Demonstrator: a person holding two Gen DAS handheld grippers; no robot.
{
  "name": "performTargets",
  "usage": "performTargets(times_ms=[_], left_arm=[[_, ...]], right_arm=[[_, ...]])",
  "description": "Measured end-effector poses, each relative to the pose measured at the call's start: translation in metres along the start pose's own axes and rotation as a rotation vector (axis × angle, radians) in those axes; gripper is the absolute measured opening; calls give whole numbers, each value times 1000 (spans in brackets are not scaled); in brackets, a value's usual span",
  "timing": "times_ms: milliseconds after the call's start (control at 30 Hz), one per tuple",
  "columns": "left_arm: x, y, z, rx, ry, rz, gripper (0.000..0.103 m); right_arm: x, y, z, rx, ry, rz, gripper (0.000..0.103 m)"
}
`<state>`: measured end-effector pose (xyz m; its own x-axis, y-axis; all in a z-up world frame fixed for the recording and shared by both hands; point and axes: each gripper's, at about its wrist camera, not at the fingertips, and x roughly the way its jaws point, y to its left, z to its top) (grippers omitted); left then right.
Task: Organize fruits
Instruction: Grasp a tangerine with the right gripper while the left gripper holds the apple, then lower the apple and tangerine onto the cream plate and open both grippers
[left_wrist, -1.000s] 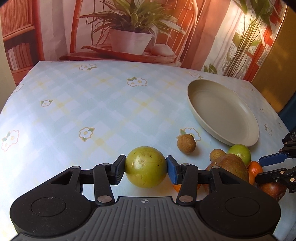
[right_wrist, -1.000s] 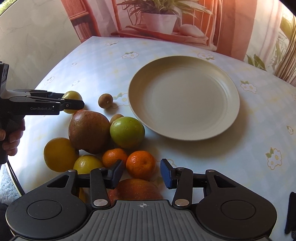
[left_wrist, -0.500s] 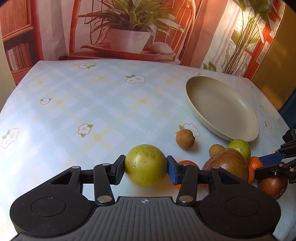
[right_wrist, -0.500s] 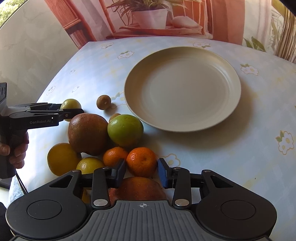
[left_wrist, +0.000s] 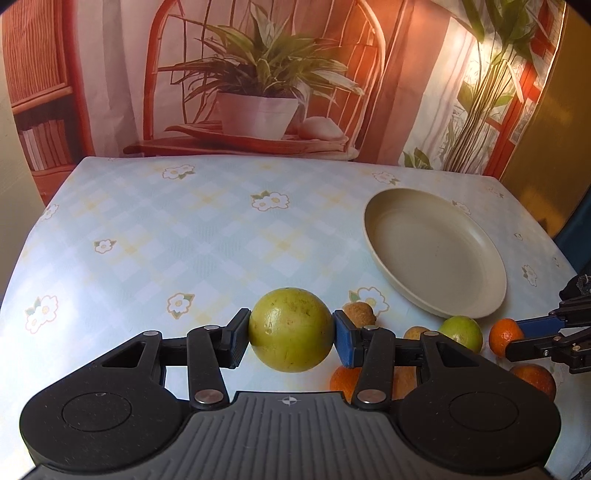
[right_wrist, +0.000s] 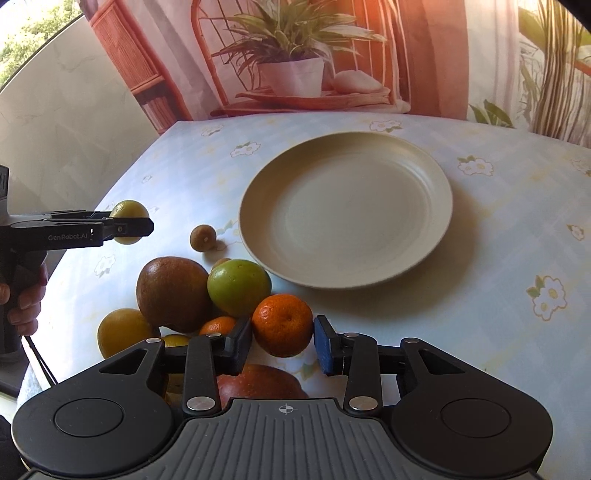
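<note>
My left gripper (left_wrist: 291, 334) is shut on a yellow-green round fruit (left_wrist: 291, 329) and holds it above the table, left of the fruit pile; the fruit also shows in the right wrist view (right_wrist: 129, 221). My right gripper (right_wrist: 282, 339) is open around a small orange mandarin (right_wrist: 282, 325); its left finger is close to the fruit and a small gap shows on the right. The beige plate (right_wrist: 436, 206) stands empty behind the pile and also shows in the left wrist view (left_wrist: 480, 258).
The pile holds a large brown fruit (right_wrist: 171, 293), a green fruit (right_wrist: 238, 286), a yellow fruit (right_wrist: 123, 332), a red fruit (right_wrist: 258, 382) and a second mandarin (right_wrist: 218, 326). A small brown fruit (right_wrist: 202, 238) lies apart near the plate. The flowered tablecloth (left_wrist: 166, 240) extends left.
My left gripper has lifted the yellow-green fruit higher above the table. My right gripper has moved forward so that its fingers now flank the mandarin.
</note>
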<state>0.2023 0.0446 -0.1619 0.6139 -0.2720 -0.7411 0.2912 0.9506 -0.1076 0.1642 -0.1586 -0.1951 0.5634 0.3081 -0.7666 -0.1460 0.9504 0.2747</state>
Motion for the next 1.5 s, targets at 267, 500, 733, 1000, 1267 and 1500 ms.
performTargets(times_ms=[267,500,733,1000,1267,1500], left_arm=[[3,-24,28,73,-33,-20,50],[31,-51,52,140,-21,-64,50],[74,-70,64,196,26,-106,50],[109,-83,66,275,78,-82,50],[122,-83,66,270,110,-97,50],[123,-85,63,269,116,-100,51]], right_arm=[[-21,-26,22,-28,-109,-69,33],[-2,-42,48,-108,-142,-166,33],[34,-54,66,-125,-136,-216,33],[62,-58,72,-149,-118,-240,33],[64,-60,74,-153,-142,-265,34],[63,-59,69,-185,-140,-283,35]])
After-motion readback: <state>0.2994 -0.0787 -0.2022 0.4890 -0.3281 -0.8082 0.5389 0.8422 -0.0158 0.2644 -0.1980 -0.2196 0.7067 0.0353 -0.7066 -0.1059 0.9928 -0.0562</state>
